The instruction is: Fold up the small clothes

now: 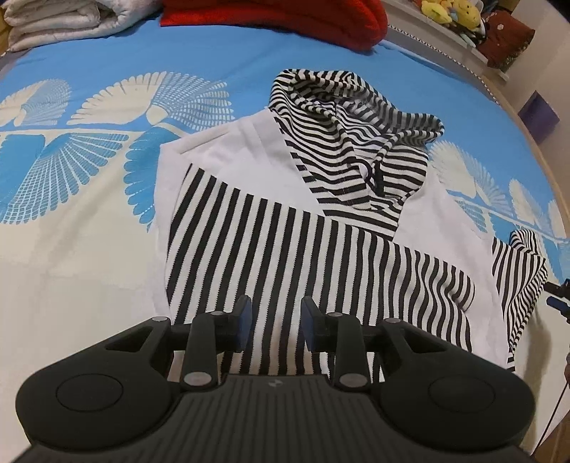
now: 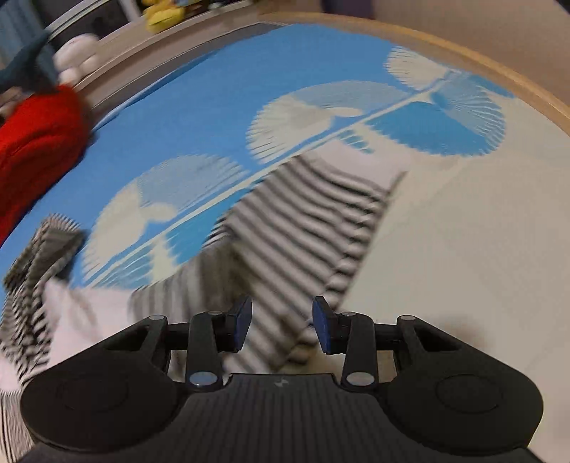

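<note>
A small white hoodie [image 1: 249, 164] with black-and-white striped hood [image 1: 342, 135] and sleeves lies on the bed. One striped sleeve [image 1: 320, 267] is folded across its body. My left gripper [image 1: 276, 322] is open and empty, just above that folded sleeve. The other striped sleeve [image 1: 516, 281] lies out at the right. In the right wrist view, which is blurred, my right gripper [image 2: 282, 326] is open and empty over that striped sleeve [image 2: 302, 228]. The tip of the right gripper shows in the left wrist view [image 1: 559, 299].
The bed has a blue and white patterned sheet [image 1: 89, 149]. A red blanket [image 1: 278, 17] and a folded white quilt [image 1: 60, 21] lie at the far end. Plush toys [image 1: 452, 10] sit on a shelf beyond the wooden bed edge [image 2: 463, 57].
</note>
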The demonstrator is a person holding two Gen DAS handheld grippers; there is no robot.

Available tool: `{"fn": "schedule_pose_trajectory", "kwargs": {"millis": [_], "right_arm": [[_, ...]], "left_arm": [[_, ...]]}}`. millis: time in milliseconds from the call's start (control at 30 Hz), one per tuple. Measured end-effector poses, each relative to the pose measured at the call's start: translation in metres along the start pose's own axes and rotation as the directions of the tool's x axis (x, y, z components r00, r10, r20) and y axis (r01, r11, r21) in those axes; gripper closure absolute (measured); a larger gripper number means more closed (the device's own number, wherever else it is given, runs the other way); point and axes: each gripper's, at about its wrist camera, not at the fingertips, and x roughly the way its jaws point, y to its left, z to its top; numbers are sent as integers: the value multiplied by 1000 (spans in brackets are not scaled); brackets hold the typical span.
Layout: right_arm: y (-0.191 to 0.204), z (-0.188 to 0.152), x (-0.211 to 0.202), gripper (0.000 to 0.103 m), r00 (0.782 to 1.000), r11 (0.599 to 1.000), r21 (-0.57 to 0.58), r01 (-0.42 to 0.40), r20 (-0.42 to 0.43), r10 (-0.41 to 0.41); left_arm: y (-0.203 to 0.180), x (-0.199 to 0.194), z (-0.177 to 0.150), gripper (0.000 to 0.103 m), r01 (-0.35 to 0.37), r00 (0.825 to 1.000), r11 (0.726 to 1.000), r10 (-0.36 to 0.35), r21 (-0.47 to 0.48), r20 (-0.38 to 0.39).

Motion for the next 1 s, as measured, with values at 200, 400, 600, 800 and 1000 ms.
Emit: {"fn": "schedule_pose_trajectory", "kwargs": {"millis": [200, 400, 600, 800, 1000], "right_arm": [[-44, 14, 36, 63, 1000, 989, 146, 6, -6, -5], [-59, 23, 53, 63, 997, 970, 238, -39, 70, 23], [-62, 22, 55, 85, 992, 965, 259, -37, 127, 4], [-67, 26, 17, 99, 985, 931, 359, -65, 170, 3], [-39, 25, -65, 99, 941, 950, 312, 35, 309, -136]], "left_arm": [[-3, 5, 0, 70, 4, 1000, 1000, -4, 13, -5], [0, 4, 2, 70, 9, 1000, 1000, -9, -5, 5], [0, 0, 4, 70, 22, 1000, 1000, -22, -7, 11], [6, -12, 11, 70, 42, 998, 999, -41, -30, 38], [17, -27, 19, 70, 67, 996, 995, -62, -78, 69]]}}
